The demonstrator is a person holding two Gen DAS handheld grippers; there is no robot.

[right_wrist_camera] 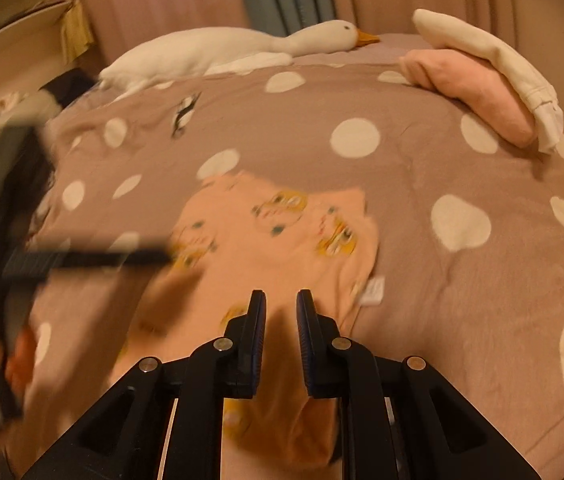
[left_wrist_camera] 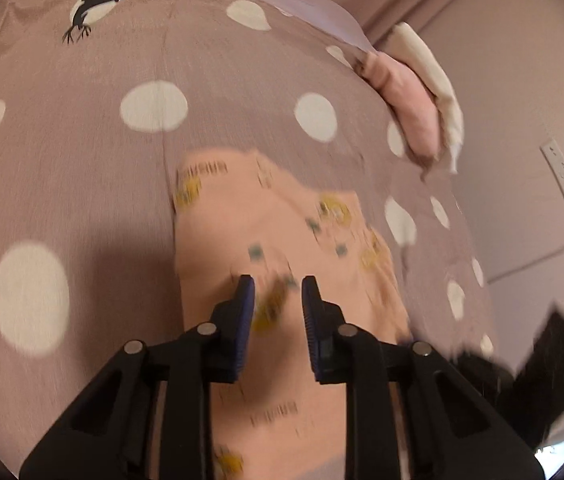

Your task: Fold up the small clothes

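I see my left gripper [left_wrist_camera: 278,294] and right gripper [right_wrist_camera: 281,308] above the peach garment [right_wrist_camera: 266,240], fingers apart, gripping nothing. It lies on the polka-dot bedspread [right_wrist_camera: 422,168].

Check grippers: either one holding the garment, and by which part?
Nothing held. Left gripper and right gripper are both open above the peach garment, jaws apart.

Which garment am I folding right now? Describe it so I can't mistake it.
On the mauve polka-dot bedspread, look just ahead of both grippers, not at the pile by the far right edge. It is the peach garment, lying flat, the only one printed with small yellow cartoon figures.
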